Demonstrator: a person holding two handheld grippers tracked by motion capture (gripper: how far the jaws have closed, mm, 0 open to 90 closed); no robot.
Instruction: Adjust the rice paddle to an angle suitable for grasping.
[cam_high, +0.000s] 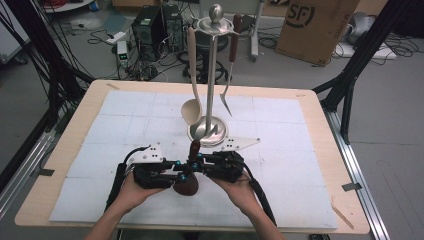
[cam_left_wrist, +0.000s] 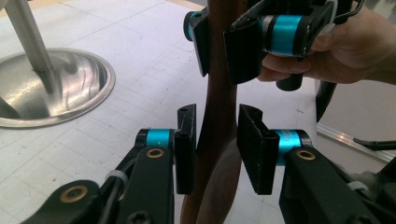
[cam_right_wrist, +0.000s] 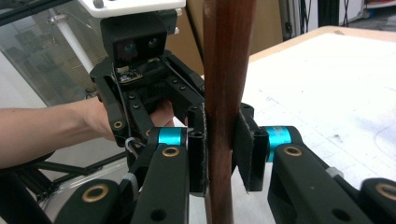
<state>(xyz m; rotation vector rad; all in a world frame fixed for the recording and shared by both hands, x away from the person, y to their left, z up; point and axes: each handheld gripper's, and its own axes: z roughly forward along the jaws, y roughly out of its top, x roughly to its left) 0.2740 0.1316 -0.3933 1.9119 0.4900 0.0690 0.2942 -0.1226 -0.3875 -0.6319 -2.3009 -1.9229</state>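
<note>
A dark wooden spoon (cam_high: 187, 184) stands upright on the white mat, bowl down, between both grippers. My right gripper (cam_right_wrist: 220, 158) is shut on its handle (cam_right_wrist: 226, 70), both pads pressed against the wood. My left gripper (cam_left_wrist: 215, 149) straddles the handle (cam_left_wrist: 219, 121) lower down, where it widens toward the bowl. Its pads sit very close, but a slim gap shows beside the right-hand pad (cam_left_wrist: 250, 149). In the high view the left gripper (cam_high: 181, 170) and right gripper (cam_high: 199, 162) meet at the spoon from opposite sides, each held by a hand.
A steel utensil stand (cam_high: 209, 131) rises just beyond the grippers, its round base (cam_left_wrist: 56, 88) close by. A pale ladle (cam_high: 192, 110) and a dark-handled fork (cam_high: 228, 100) hang from it. Wooden table edges (cam_high: 75, 125) border the mat; boxes and cables lie on the floor beyond.
</note>
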